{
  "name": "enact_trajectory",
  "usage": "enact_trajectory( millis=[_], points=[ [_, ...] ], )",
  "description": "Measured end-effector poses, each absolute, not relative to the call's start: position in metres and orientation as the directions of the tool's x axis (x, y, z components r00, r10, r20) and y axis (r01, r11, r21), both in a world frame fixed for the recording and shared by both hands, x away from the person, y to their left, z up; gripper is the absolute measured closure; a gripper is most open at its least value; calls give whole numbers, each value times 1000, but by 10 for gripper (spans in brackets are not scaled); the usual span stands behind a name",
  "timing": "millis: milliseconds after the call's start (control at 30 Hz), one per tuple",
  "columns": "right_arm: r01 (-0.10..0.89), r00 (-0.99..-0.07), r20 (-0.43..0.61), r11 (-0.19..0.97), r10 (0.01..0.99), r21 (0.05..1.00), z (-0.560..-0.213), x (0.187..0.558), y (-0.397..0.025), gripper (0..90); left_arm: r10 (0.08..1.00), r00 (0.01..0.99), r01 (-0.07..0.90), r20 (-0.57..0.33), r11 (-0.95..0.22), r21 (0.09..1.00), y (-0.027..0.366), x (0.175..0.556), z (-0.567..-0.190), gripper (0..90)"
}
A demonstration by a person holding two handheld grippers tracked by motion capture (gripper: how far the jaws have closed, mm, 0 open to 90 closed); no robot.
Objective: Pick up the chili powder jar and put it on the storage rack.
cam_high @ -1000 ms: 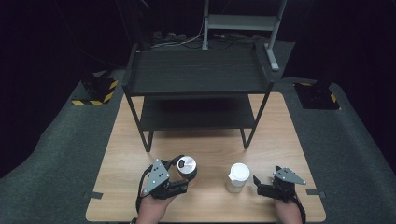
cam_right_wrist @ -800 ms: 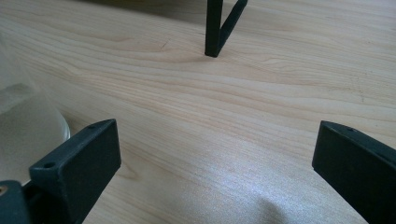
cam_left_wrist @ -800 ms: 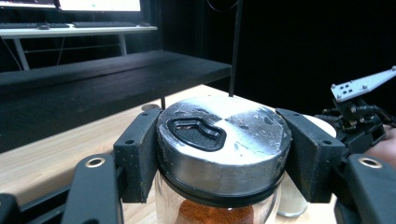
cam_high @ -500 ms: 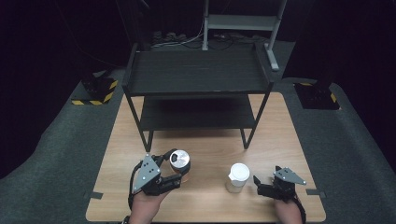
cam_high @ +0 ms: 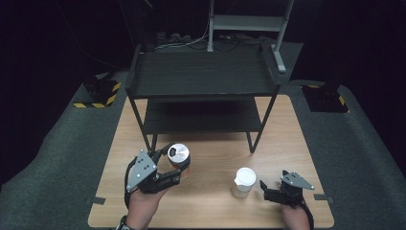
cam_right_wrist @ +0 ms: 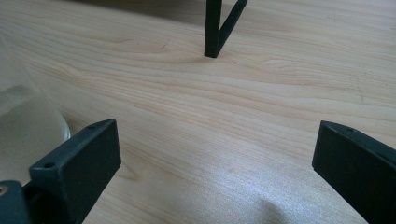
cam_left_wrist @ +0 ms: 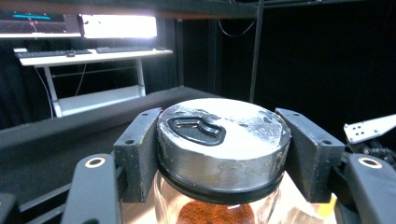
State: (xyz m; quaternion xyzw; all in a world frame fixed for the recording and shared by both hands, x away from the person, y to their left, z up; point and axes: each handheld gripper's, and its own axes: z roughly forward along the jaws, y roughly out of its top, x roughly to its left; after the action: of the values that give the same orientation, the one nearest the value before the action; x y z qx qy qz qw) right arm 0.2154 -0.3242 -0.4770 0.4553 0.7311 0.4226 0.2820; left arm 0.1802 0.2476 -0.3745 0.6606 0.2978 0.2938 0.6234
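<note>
Left gripper grasps a glass jar with a silver lid; right gripper rests released on the table.

From where I stand, the jar sits clamped between the black jaws at its lid, reddish-brown powder showing inside, in front of the black shelf rack. A white-lidded jar stands on the wood just beside the right gripper, whose jaws gape wide over bare table.
</note>
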Motion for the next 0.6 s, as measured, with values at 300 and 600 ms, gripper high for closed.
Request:
enact_trajectory(
  millis=[300, 600],
  points=[
    [428, -424, -26, 226, 905, 875, -477, 215, -324, 1, 775, 632, 2, 26, -35, 999, 251, 184, -355, 348],
    [431, -423, -20, 221, 906, 875, -477, 215, -325, 1, 788, 615, -8, 21, -20, 1000, 254, 190, -340, 348]
  ],
)
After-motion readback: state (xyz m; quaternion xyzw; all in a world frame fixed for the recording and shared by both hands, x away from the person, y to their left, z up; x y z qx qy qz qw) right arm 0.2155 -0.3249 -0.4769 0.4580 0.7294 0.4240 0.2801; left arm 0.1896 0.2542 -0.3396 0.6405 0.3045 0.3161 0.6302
